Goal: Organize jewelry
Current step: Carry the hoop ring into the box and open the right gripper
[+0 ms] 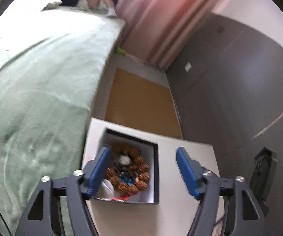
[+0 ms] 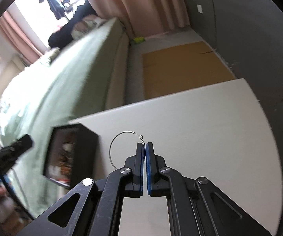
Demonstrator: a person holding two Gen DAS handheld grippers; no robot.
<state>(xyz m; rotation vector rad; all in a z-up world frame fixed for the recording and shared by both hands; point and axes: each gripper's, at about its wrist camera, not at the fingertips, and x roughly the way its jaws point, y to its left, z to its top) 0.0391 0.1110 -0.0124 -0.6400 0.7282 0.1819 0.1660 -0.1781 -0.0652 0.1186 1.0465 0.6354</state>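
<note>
The right gripper (image 2: 145, 144) is clamped on a thin wire hoop (image 2: 115, 146), lifted clear of the white table (image 2: 200, 122). The left gripper (image 1: 143, 170) hangs wide and empty over the black box (image 1: 156, 169), where a beaded bracelet (image 1: 130, 172) and other pieces already lie. The step in hand looks like carrying 1 hoop to the box. Next, it likely must swing left above the opening, then release; the wire could snag.

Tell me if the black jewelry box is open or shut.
Open: the black box has no lid on; the left wrist view looks straight in at a brown beaded bracelet lying inside.
</note>
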